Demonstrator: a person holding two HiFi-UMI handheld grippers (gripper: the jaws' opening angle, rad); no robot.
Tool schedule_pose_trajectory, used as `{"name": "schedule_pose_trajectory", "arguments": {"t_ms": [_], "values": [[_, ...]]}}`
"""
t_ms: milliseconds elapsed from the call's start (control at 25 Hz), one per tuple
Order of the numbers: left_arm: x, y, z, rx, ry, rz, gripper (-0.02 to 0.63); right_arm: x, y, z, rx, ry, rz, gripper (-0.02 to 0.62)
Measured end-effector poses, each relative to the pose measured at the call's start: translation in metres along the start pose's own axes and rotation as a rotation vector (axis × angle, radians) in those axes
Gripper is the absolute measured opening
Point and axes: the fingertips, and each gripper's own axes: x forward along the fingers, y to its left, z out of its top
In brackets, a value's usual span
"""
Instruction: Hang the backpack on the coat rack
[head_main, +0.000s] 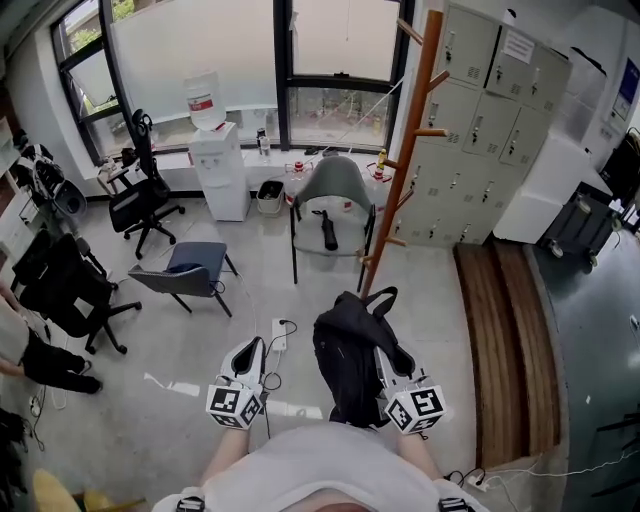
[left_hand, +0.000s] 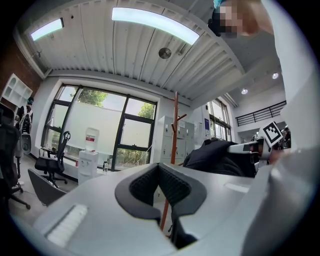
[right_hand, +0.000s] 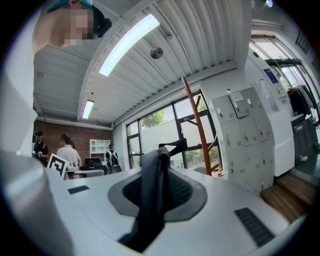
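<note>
A black backpack (head_main: 350, 355) hangs in front of me, just right of centre in the head view. My right gripper (head_main: 388, 358) is shut on its black strap (right_hand: 152, 195), which runs up between the pads. The bag also shows at the right of the left gripper view (left_hand: 220, 157). My left gripper (head_main: 258, 347) is held level beside the bag, apart from it, its pads closed together with nothing between them (left_hand: 160, 172). The orange-brown wooden coat rack (head_main: 405, 150) stands ahead by the lockers, with bare pegs; the coat rack (left_hand: 175, 130) is ahead in the left gripper view and leans across the right one (right_hand: 197, 125).
A grey chair (head_main: 332, 195) with a black object on its seat stands left of the rack. A blue-grey chair (head_main: 190, 270), a water dispenser (head_main: 220, 165) and black office chairs (head_main: 60, 290) are at left. Grey lockers (head_main: 490, 110) and a wooden step (head_main: 500, 340) are at right. A power strip (head_main: 279, 333) lies on the floor.
</note>
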Motion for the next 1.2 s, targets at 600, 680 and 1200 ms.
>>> {"name": "schedule_pose_trajectory", "arguments": {"t_ms": [600,680,1200], "values": [[0.094,0.000,0.001,0.006,0.015,0.059,0.011,0.078,-0.065,0.018,-0.003,-0.014,0.110,0.069],[0.103,0.003,0.000,0.003,0.017,0.045,0.011,0.083,-0.065,0.019,-0.002,-0.013,0.102,0.069],[0.143,0.035,0.009,0.002,0.022,-0.073,0.011,0.117,-0.049,0.056,0.001,-0.064,0.076,0.069]]}}
